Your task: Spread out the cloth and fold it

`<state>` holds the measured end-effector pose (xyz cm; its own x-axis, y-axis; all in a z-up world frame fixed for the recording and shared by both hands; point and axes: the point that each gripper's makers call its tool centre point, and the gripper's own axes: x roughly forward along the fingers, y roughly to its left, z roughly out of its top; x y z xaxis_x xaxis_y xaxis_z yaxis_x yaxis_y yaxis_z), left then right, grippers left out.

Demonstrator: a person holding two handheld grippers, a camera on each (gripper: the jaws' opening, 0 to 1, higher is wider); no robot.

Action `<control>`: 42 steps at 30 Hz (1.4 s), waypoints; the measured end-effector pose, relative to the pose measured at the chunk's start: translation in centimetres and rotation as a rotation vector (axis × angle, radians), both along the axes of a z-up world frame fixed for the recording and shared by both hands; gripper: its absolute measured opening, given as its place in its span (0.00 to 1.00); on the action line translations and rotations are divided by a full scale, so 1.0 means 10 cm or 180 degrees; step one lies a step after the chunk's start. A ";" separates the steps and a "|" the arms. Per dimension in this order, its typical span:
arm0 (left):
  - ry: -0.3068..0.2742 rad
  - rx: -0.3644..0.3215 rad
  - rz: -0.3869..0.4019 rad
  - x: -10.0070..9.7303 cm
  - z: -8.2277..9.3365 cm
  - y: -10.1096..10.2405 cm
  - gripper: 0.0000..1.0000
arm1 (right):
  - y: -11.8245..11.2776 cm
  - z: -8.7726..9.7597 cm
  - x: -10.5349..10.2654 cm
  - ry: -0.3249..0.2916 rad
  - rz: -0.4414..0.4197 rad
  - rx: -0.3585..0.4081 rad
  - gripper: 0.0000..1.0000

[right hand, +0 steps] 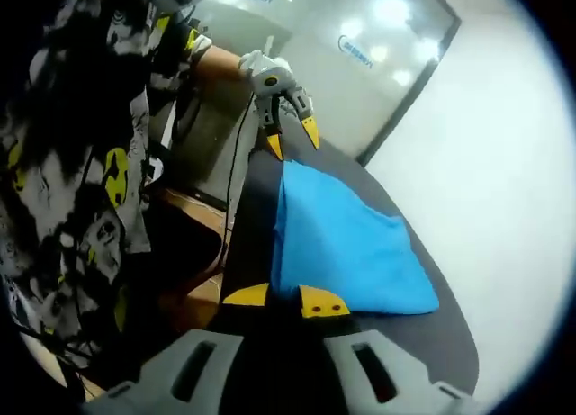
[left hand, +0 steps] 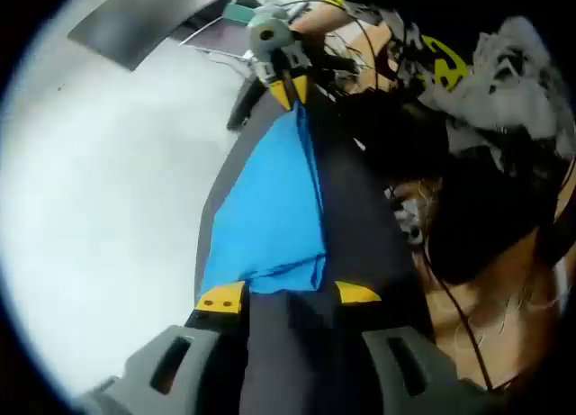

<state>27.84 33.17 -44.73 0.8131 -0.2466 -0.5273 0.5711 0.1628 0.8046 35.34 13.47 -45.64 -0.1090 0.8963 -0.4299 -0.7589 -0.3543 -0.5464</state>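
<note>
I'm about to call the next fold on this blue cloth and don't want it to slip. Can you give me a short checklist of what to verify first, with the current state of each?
1. Left gripper at the cloth edge: ok, its yellow tips straddle the near corner.
2. Left jaws closed on the cloth: cannot tell.
3. Right gripper at the opposite end: ok, tips are at the cloth's corner.
4. Right grip firm: cannot tell.
5. Cloth lying flat on the dark table: ok, no big bunching.
6. Cloth fully spread: not ok, it looks doubled over.
</note>
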 end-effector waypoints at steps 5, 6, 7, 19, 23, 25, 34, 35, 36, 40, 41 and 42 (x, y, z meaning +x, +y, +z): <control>0.0135 -0.0114 -0.0082 0.07 -0.04 -0.06 0.31 | 0.01 0.05 0.04 -0.0131 -0.0031 0.0000 0.13; 0.0186 -0.0136 -0.0090 0.06 -0.08 -0.06 0.29 | 0.02 0.04 0.06 -0.0159 -0.0034 -0.0013 0.13; 0.0267 -0.0225 -0.0111 0.04 -0.11 -0.07 0.26 | 0.03 0.03 0.07 -0.0214 -0.0035 -0.0038 0.14; 0.0438 -0.0070 -0.0171 0.06 -0.22 -0.09 0.13 | 0.06 -0.05 0.09 -0.0233 0.0042 0.0104 0.02; 0.0495 -0.0353 0.0066 0.06 -0.20 -0.05 0.00 | 0.05 -0.03 0.11 -0.0193 -0.0021 0.0145 0.00; 0.0373 -0.0500 0.0101 0.10 -0.08 -0.07 0.00 | 0.04 0.00 0.13 -0.0149 -0.0057 0.0193 0.00; 0.0005 -0.0917 0.0309 0.19 0.36 -0.01 0.00 | 0.00 0.44 0.20 -0.0039 -0.0248 0.0630 0.00; -0.0007 -0.0935 0.0308 0.19 0.40 -0.02 0.00 | -0.01 0.48 0.22 -0.0073 -0.0298 0.0650 0.00; -0.0026 -0.0957 0.0300 0.20 0.42 -0.05 0.00 | -0.01 0.51 0.21 -0.0061 -0.0311 0.0671 0.00; -0.0073 -0.0929 0.0329 0.22 0.41 -0.05 0.00 | -0.06 0.53 0.18 -0.0156 -0.0378 0.0675 0.00; -0.0065 -0.0937 0.0345 0.18 0.39 -0.11 0.00 | -0.07 0.52 0.19 -0.0174 -0.0412 0.0657 0.00; -0.0058 -0.0947 0.0357 0.16 0.36 -0.10 0.00 | -0.07 0.49 0.19 -0.0187 -0.0429 0.0640 0.00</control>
<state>29.48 32.15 -41.09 0.8527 -0.2961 -0.4305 0.5222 0.4536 0.7222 37.23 12.74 -40.71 0.0372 0.9692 -0.2436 -0.7567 -0.1319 -0.6403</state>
